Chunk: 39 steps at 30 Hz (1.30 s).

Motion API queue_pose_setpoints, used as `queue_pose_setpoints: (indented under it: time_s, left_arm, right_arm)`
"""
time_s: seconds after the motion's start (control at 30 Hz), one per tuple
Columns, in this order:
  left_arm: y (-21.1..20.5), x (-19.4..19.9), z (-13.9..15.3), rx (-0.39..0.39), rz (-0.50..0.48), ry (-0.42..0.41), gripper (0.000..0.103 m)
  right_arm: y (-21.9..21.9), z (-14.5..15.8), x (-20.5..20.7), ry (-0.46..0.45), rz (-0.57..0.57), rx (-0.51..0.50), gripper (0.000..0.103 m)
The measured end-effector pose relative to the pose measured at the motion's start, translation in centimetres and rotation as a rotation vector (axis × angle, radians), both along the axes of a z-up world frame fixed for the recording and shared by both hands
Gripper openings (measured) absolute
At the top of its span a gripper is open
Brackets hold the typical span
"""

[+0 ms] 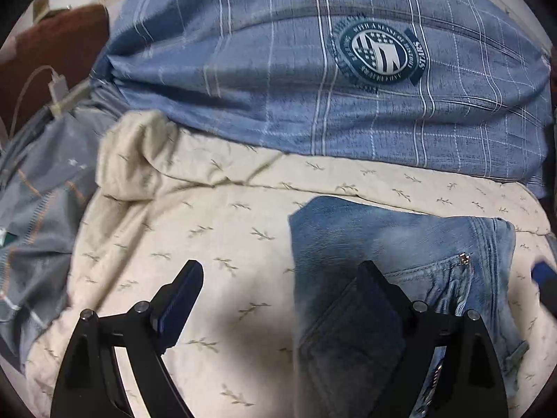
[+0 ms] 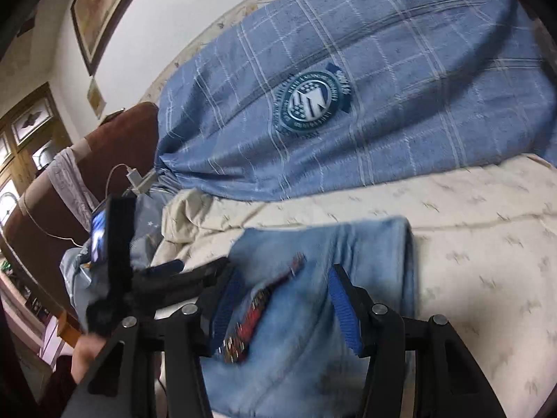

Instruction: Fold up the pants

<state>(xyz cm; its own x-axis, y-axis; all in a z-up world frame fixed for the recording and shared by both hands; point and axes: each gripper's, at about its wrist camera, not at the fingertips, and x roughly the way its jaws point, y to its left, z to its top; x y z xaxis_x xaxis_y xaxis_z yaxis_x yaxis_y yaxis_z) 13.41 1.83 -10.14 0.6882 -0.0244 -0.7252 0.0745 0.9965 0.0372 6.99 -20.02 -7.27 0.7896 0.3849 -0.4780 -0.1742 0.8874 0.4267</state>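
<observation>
While the jeans [image 1: 400,244] lie folded (cream sheet [image 1: 226,244] beneath), a pillow [image 1: 313,87] lies beyond.

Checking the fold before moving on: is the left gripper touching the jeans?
Cannot tell. In the left wrist view the open left gripper has one finger overlapping the jeans, but no gap or contact shows plainly.

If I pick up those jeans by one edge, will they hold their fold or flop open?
The jeans would probably flop open: they lie as a soft, creased folded stack on the bedsheet, with nothing pinning the layers. Denim this thick looks fairly heavy, so the free layers would likely sag. Both grippers are open.
</observation>
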Motion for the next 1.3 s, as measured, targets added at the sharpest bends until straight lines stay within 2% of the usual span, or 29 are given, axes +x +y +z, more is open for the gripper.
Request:
queue_pose_setpoints:
  time_s: [0.17,0.3,0.37,0.47,0.57,0.63,0.7,0.77,0.8,0.87,1.03,1.3]
  left_arm:
    - [0.5,-0.4,-0.1,0.017,0.016,-0.009,0.091]
    - [-0.7,-0.2,-1.1,0.089,-0.016,-0.002,0.091]
    - [-1.2,-0.2,-1.3,0.113,-0.024,-0.012,0.091]
    - [-1.5,-0.2,-1.1,0.131,-0.027,-0.025,0.091]
    - [-1.4,-0.7,-0.6,0.091,-0.034,-0.034,0.091]
    - [-1.6,-1.2,-0.3,0.077,-0.048,-0.048,0.091]
    - [-2.1,-1.5,-0.2,0.088,-0.07,-0.065,0.091]
    - [-2.8,-1.5,-0.6,0.112,-0.093,-0.056,0.091]
    - [-3.0,-1.4,-1.0,0.124,-0.102,-0.041,0.091]
    - [-3.1,-1.3,-1.4,0.134,-0.101,-0.03,0.091]
    - [-2.1,-2.4,-0.3,0.097,-0.076,-0.046,0.091]
    - [-1.9,-6.3,0.5,0.032,-0.081,-0.037,0.091]
  right_arm:
    - [0.2,-1.2,3.7,0.077,0.042,0.039,0.056]
    - [-0.4,-3.8,5.5,0.185,-0.021,0.008,0.056]
    - [-1.1,-4.8,5.9,0.228,-0.035,0.031,0.056]
    - [-1.7,-3.8,5.0,0.188,-0.04,0.059,0.057]
    - [-2.3,-2.9,4.1,0.13,-0.071,0.084,0.059]
    - [-2.9,-3.1,4.2,0.129,-0.097,0.11,0.062]
    - [-3.6,-3.9,4.6,0.167,-0.118,0.134,0.066]
    - [-3.8,-5.5,5.6,0.267,-0.122,0.127,0.067]
    - [-3.9,-6.1,5.8,0.29,-0.111,0.139,0.067]
    - [-4.0,-5.7,5.4,0.278,-0.112,0.148,0.067]
    - [-4.1,-3.9,2.4,0.251,-0.054,0.202,0.067]
    - [-2.6,-3.0,-3.7,0.256,0.032,0.167,0.067]
